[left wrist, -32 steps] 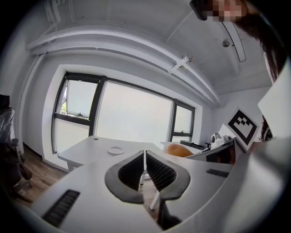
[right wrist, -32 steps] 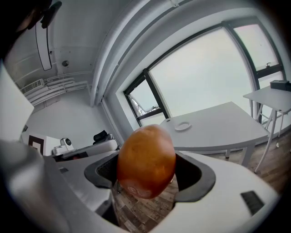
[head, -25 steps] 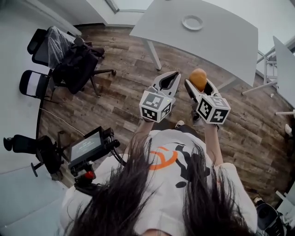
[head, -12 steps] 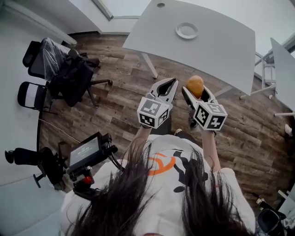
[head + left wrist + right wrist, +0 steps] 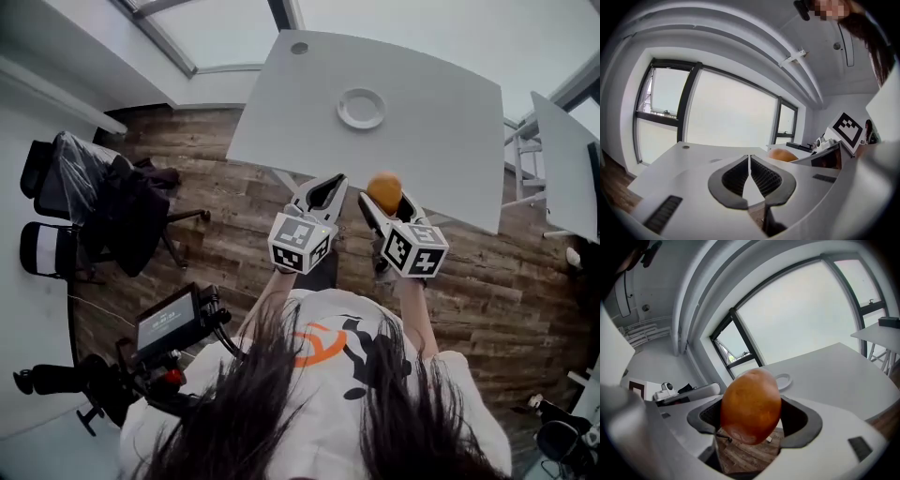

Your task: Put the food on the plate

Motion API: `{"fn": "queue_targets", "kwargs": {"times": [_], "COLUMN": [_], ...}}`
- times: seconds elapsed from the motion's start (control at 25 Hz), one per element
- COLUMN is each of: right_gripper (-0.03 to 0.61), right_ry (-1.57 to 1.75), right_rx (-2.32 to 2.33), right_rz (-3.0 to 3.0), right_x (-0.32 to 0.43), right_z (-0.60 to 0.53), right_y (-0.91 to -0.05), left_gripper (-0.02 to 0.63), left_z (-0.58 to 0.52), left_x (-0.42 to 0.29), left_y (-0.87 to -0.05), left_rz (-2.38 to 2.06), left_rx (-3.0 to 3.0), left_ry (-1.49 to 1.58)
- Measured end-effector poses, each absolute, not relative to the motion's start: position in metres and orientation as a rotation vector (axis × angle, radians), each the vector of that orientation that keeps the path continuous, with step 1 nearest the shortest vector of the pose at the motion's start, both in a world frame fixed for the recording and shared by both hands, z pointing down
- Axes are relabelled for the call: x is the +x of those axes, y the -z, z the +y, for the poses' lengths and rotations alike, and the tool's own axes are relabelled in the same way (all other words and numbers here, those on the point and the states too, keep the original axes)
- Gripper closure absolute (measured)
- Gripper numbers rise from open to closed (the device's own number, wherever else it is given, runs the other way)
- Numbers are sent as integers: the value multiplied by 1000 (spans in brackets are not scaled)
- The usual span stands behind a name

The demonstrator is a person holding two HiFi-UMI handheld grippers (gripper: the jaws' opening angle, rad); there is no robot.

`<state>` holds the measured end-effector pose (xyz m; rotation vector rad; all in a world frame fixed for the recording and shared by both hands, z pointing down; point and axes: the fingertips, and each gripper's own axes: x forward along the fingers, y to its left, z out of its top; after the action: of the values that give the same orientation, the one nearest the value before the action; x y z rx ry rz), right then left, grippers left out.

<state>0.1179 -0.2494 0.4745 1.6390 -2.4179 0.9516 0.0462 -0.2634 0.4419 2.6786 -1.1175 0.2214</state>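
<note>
A white table [image 5: 441,122] stands on a wood-plank floor [image 5: 216,234] under big windows [image 5: 726,115], and a second white table [image 5: 562,159] stands off its right edge. The white plate [image 5: 361,108] sits near the table's middle, nothing on it. The right gripper [image 5: 385,199] has its jaws clamped on the round orange-brown food [image 5: 751,406], held in the air at the table's near edge, well apart from the plate; only bare tabletop lies between them. The left gripper [image 5: 749,157] is just beside it, jaws pressed together with nothing in them. Office chairs [image 5: 103,202] draped with dark things stand well off the table's left edge, and a small screen [image 5: 169,323] on a stand is by the person.
</note>
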Motion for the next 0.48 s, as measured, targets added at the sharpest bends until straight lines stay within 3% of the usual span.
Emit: {"fn": "queue_targets", "kwargs": {"times": [0.48], "right_gripper": [216], "right_ry": [-976], "right_rx": [1787], "right_rz": [-2311], "right_x": [100], "right_z": [-361], "right_y": [-476], "left_gripper": [607], "left_z": [-384], "left_x": [25], "left_y": [-448], "left_rz": [-960], "left_rx": [2727], "left_ry": [-239]}}
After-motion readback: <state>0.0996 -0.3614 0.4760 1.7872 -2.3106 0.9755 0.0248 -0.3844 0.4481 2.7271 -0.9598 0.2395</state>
